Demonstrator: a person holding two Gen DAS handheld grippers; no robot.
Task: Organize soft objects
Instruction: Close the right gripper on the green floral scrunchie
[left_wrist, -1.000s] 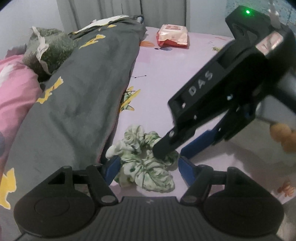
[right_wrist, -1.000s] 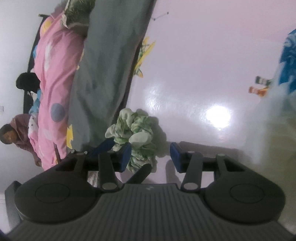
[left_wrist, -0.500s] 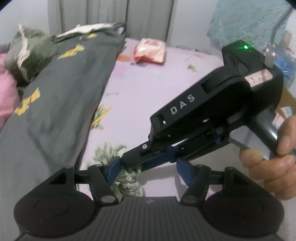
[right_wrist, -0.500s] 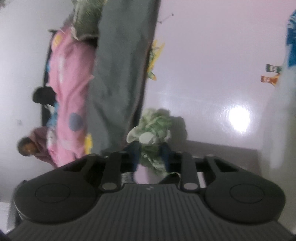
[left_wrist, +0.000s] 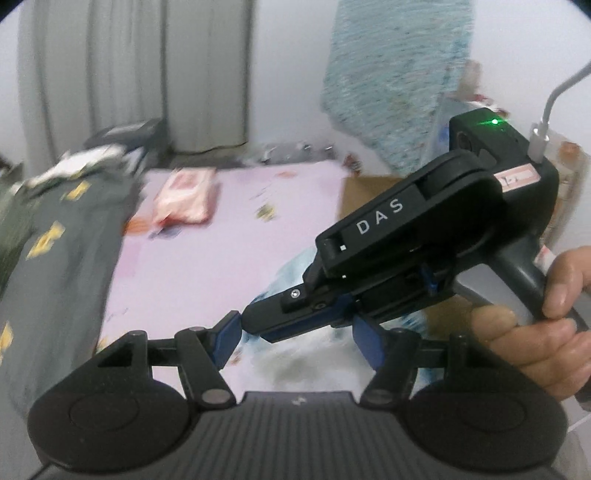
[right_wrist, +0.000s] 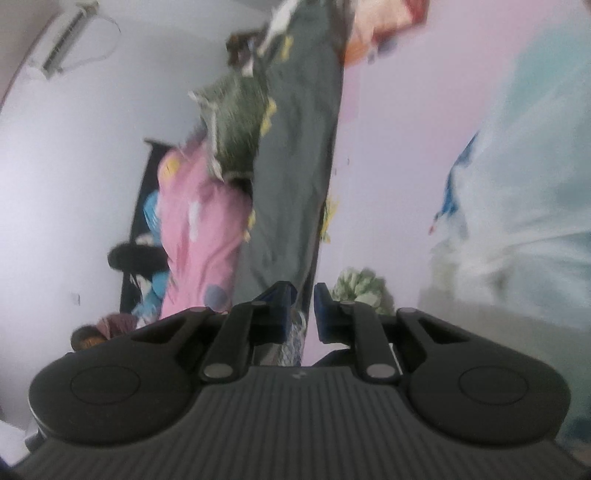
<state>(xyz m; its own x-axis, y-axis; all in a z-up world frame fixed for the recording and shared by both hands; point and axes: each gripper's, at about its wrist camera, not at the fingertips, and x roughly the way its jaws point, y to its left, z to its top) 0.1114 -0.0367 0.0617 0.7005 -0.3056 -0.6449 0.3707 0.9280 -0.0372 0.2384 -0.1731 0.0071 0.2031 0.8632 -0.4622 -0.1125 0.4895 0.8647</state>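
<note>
The green-and-white scrunchie (right_wrist: 360, 286) shows in the right wrist view just beyond my right fingertip, to the right of the nearly closed jaws. I cannot tell whether the pads pinch an edge of it. My right gripper (right_wrist: 301, 308) is lifted over the pink bedsheet (right_wrist: 406, 110). In the left wrist view the right gripper (left_wrist: 255, 319) crosses in front, its tips between my left fingers. My left gripper (left_wrist: 295, 341) is open and holds nothing. The scrunchie is not visible in that view.
A grey blanket with yellow prints (left_wrist: 55, 236) and a pink quilt (right_wrist: 199, 229) lie along the left of the bed. A red-white packet (left_wrist: 184, 201) lies at the far end. A pale blue cloth (right_wrist: 535, 184) lies right, with a cardboard box (left_wrist: 369, 192) beyond the bed's edge.
My right gripper closed around the scrunchie and rose from the sheet. Both cameras tilted upward, and the left view lost sight of the scrunchie.
</note>
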